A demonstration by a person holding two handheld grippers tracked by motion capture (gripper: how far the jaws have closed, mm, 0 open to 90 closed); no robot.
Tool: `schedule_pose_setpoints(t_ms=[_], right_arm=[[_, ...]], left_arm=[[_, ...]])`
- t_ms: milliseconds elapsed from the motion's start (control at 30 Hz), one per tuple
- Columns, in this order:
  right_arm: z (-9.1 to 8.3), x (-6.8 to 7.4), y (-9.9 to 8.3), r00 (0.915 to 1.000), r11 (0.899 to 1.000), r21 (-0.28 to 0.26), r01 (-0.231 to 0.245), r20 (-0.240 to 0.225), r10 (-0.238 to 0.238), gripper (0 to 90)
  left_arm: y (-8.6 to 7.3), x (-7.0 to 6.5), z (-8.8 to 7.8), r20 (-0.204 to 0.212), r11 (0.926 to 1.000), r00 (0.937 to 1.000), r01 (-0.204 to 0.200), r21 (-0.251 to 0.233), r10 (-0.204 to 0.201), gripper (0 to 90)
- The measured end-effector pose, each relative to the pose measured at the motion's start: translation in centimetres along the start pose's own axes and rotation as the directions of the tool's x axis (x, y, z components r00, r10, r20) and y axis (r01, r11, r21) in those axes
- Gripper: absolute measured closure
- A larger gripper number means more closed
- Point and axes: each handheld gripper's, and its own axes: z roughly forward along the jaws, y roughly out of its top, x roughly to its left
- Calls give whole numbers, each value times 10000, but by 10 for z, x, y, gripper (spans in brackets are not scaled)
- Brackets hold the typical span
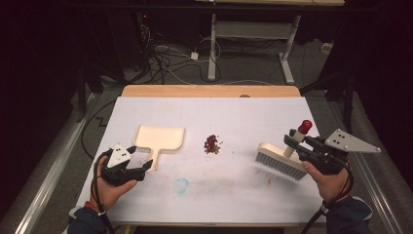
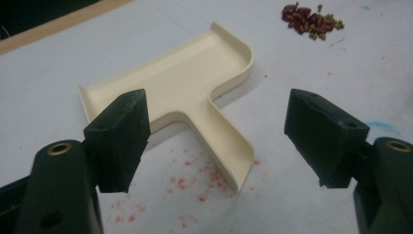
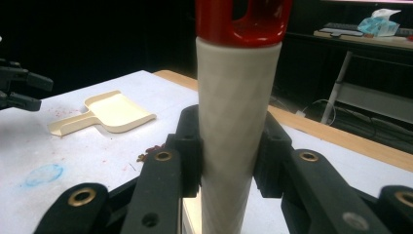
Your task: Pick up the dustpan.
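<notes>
- Beans (image 1: 212, 144) lie in a small heap mid-worktop (image 1: 234, 195), between the cream dustpan (image 1: 159, 138) on the left and the brush (image 1: 280, 163) on the right.
- Left tongs (image 1: 142, 170) stand wide and hold nothing, jaws either side of the dustpan's handle end, near but not touching.
- That handle runs toward the near edge, so its long axis points back at the left hand (image 1: 109, 187), the nearer one.
- Right tongs (image 1: 292, 141) grip the brush handle (image 3: 237, 126), bristles facing the worktop.
- Likely next, in my judgement: closing on the dustpan handle.
</notes>
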Motion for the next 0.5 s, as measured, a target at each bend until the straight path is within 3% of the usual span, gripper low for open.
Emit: schedule_pose_setpoints(t_ms=[100, 333, 467, 500], right_arm=[[1, -3, -2, 10000, 10000, 46, -16, 2, 16, 692], [1, -5, -1, 9999, 10000, 15, -5, 131, 5, 692], [1, -3, 0, 9999, 10000, 43, 2, 139, -2, 692], [1, -3, 0, 9999, 10000, 43, 2, 139, -2, 692]], left_arm=[[-2, -1, 0, -72, 9999, 9999, 145, -1, -145, 229], [-3, -6, 1, -10, 9999, 10000, 50, 150, -50, 226], [-4, -7, 1, 159, 9993, 9999, 18, 373, -24, 230], [-4, -6, 2, 316, 9987, 9994, 158, 492, -174, 230]])
